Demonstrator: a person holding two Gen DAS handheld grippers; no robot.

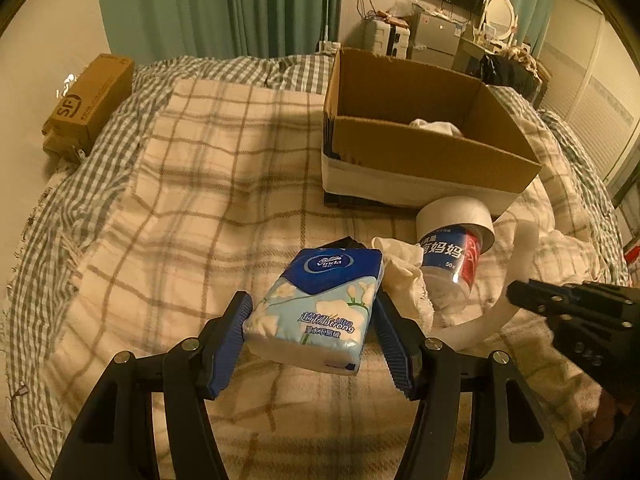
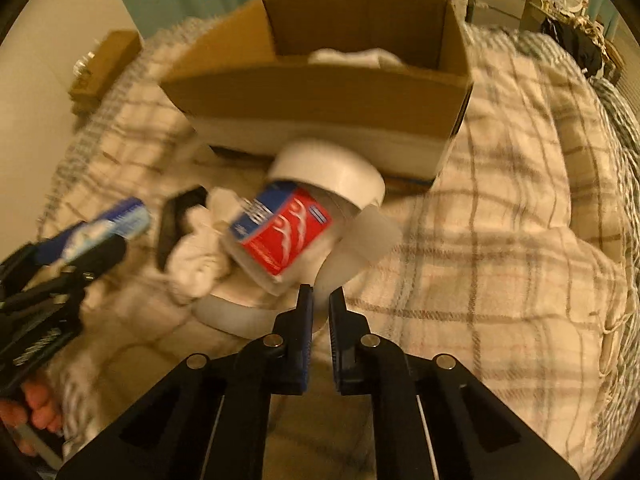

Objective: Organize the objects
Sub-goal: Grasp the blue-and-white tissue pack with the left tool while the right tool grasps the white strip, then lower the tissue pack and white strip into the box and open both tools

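Note:
My left gripper (image 1: 310, 312) is shut on a blue Vinda tissue pack (image 1: 316, 308) and holds it above the plaid blanket; the pack also shows in the right wrist view (image 2: 116, 220). An open cardboard box (image 1: 420, 152) stands behind, with white cloth inside (image 1: 436, 126). A clear jar with a white lid and red-blue label (image 2: 288, 232) lies on its side before the box (image 2: 320, 96). A white cloth (image 2: 196, 252) and a white paper strip (image 2: 240, 316) lie beside it. My right gripper (image 2: 321, 296) is nearly shut and empty, just in front of the jar.
A dark flat object (image 2: 176, 224) lies left of the white cloth. A brown SF parcel (image 1: 88, 100) sits at the bed's far left. Furniture and a mirror (image 1: 500, 12) stand beyond the bed. The plaid blanket (image 1: 200, 180) covers the bed.

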